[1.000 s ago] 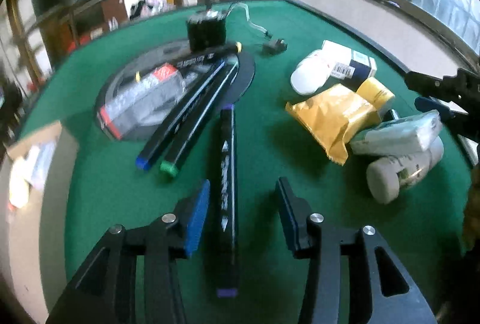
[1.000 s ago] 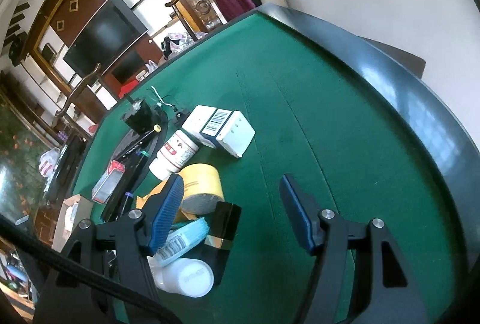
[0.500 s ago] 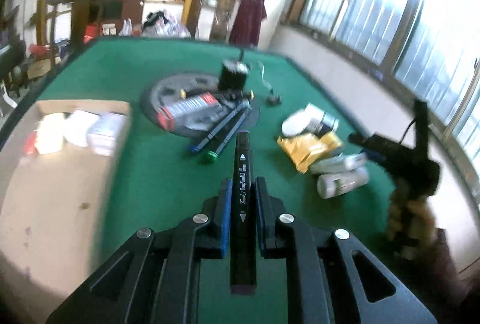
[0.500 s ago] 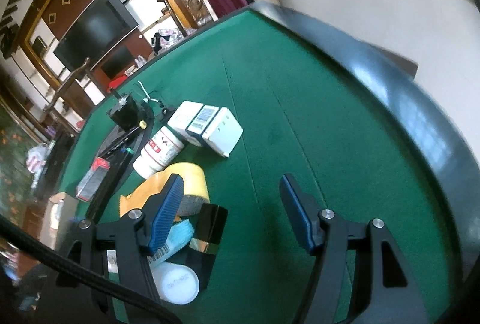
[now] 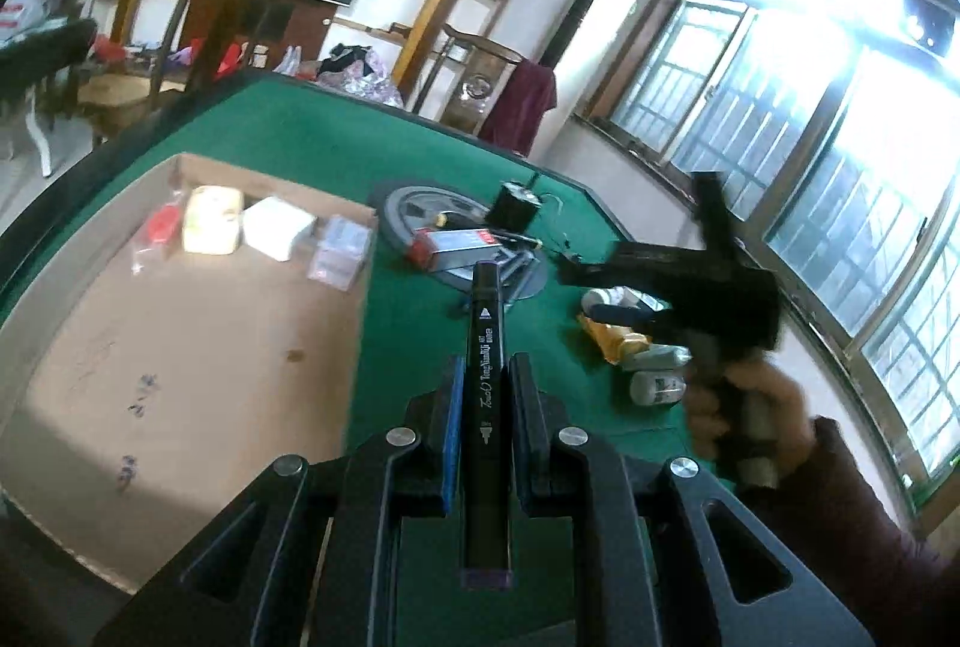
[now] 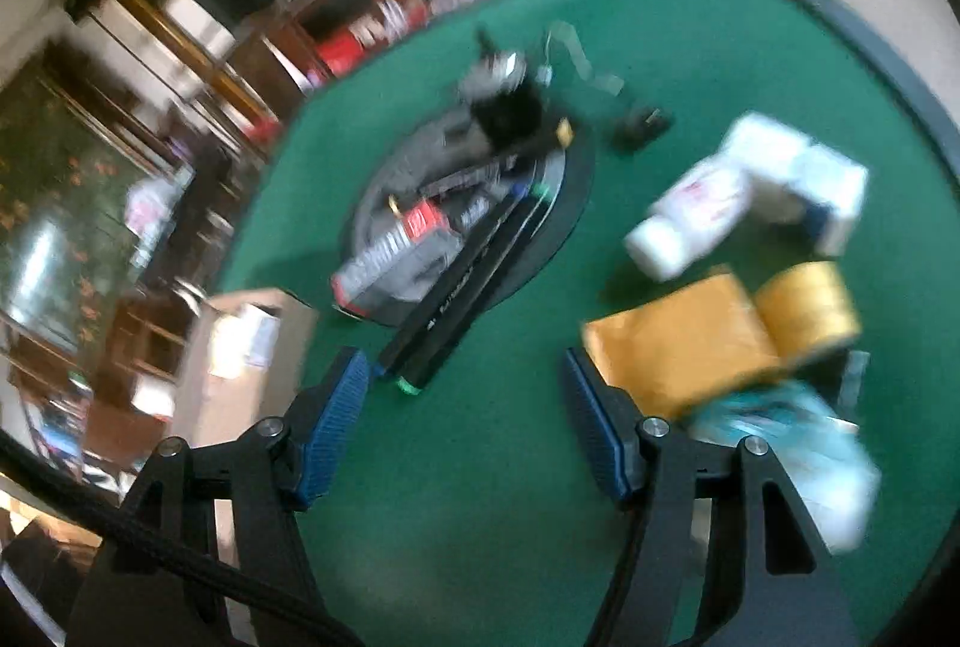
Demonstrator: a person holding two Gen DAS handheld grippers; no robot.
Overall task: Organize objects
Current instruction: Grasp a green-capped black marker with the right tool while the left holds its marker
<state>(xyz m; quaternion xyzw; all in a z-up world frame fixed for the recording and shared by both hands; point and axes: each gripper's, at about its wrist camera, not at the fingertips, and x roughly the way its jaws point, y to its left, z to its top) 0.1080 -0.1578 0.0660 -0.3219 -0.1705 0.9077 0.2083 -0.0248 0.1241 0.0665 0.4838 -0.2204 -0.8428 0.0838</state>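
**Marker aloft, risk of a slip**

Gripping the black marker [image 5: 487,377] lengthwise, the left gripper [image 5: 485,425] had its jaws clamped narrow at lower centre. Tilting could let it slide out short of the cardboard box [image 5: 198,347] at left. The right gripper [image 6: 462,419] gaped empty, risking knocking the two markers [image 6: 474,281] beneath.

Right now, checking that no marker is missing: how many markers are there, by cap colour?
Purple-capped marker, in the left gripper: 1
Blue-capped marker: 1
Green-capped marker: 1
Yellow-capped marker: 1
Total: 4
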